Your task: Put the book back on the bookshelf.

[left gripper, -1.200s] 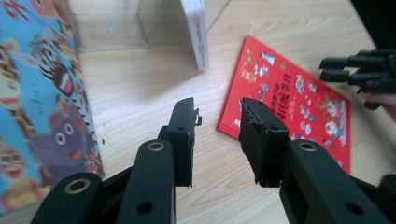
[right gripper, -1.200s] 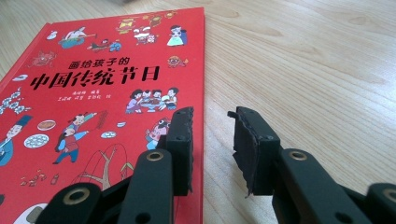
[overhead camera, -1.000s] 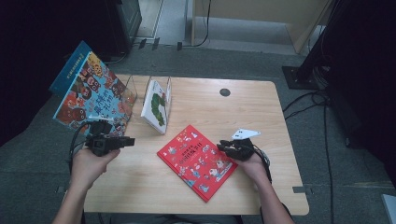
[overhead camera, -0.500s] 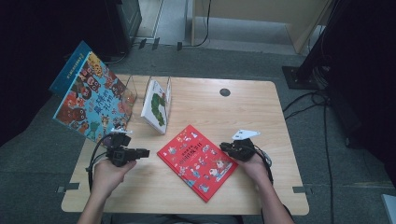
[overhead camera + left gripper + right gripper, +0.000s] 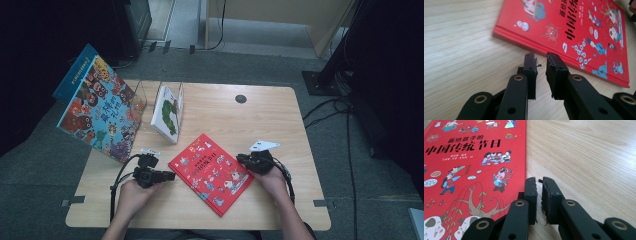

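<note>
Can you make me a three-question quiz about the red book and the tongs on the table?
1. Where is the red book?
A. flat on the table, between both tongs
B. upright in the clear stand
C. on the floor

2. How many books are there altogether?
A. one
B. three
C. five

3. What do the left tongs hold?
A. the red book
B. a pencil
C. nothing

Answers:
1 A, it lies flat between the left tongs and the right tongs.
2 B, the red book, the big colourful book leaning at the left, and the white book in the stand.
3 C, the narrow gap between the jaws is empty.
</note>
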Action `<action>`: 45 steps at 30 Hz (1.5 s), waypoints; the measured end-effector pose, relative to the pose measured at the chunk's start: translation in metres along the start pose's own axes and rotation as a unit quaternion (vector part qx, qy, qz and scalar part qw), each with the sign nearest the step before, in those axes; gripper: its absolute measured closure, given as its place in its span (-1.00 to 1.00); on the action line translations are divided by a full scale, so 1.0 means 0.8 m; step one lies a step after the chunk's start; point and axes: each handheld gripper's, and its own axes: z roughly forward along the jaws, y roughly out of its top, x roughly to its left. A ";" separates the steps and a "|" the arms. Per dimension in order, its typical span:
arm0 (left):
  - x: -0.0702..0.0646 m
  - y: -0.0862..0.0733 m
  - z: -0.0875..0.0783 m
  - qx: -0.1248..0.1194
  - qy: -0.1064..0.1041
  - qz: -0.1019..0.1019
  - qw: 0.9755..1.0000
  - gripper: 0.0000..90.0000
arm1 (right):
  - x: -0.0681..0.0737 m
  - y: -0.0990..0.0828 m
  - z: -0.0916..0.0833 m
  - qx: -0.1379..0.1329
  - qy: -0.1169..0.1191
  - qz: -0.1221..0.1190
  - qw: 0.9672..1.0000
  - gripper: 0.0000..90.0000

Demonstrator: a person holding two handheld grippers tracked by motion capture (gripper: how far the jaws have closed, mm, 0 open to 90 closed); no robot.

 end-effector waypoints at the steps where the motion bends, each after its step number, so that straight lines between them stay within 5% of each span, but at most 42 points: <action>1: -0.002 0.000 0.004 0.002 0.001 0.002 1.000 0.75 | 0.001 -0.001 0.000 -0.002 -0.001 0.001 1.000 0.85; 9: -0.005 -0.001 0.015 0.000 -0.014 -0.003 1.000 0.73 | 0.008 -0.004 0.001 -0.011 -0.008 0.005 1.000 0.88; 18: -0.006 0.017 0.026 -0.017 0.000 -0.008 1.000 0.73 | 0.021 -0.007 -0.001 -0.009 -0.021 -0.002 1.000 0.95; 38: -0.001 0.053 0.046 -0.020 -0.019 -0.008 1.000 0.85 | 0.038 -0.029 -0.022 -0.014 -0.065 0.033 0.997 0.97; 45: -0.004 0.056 0.051 -0.032 -0.006 0.008 0.999 0.82 | 0.042 -0.033 -0.028 -0.011 -0.074 0.038 0.996 0.94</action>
